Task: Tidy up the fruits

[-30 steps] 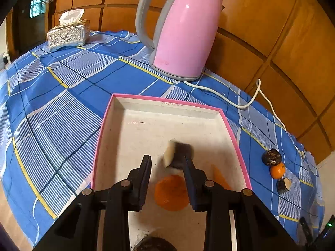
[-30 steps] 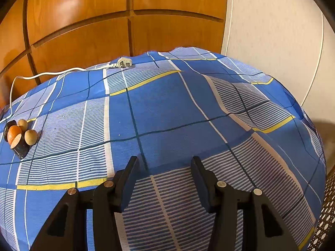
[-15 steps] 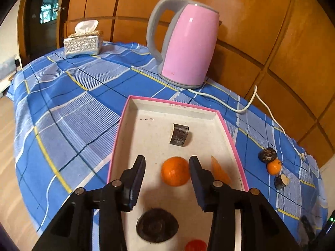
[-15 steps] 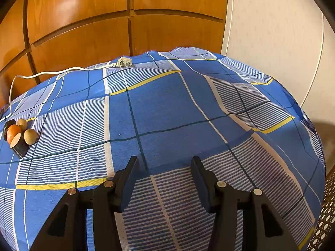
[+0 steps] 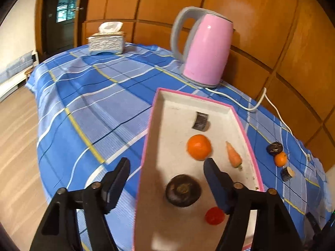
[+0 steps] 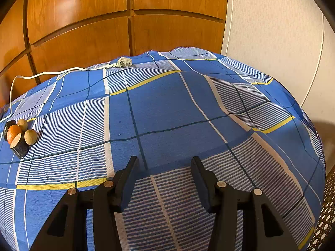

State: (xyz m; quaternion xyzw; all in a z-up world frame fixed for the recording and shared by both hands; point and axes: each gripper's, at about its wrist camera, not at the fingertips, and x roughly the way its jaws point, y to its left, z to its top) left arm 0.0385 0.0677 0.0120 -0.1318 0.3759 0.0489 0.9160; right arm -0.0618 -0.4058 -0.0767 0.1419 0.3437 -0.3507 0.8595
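A pink-rimmed tray lies on the blue checked cloth. In it lie a dark cut piece, an orange, a small carrot, a dark round fruit and a small red fruit. My left gripper is open and empty, held above the tray's near end. More fruit lies on the cloth right of the tray: a dark fruit, a small orange and a cut dark piece. The same pile shows far left in the right wrist view. My right gripper is open and empty over bare cloth.
A pink kettle stands behind the tray, its white cord running right to a plug. A silver tissue box sits at the far left corner. Wooden wall panels stand behind the table. The cloth edge drops to the floor at left.
My left gripper let go of the dark cut piece into the tray, then pulled back and up with its jaws wider apart. The right gripper has not moved.
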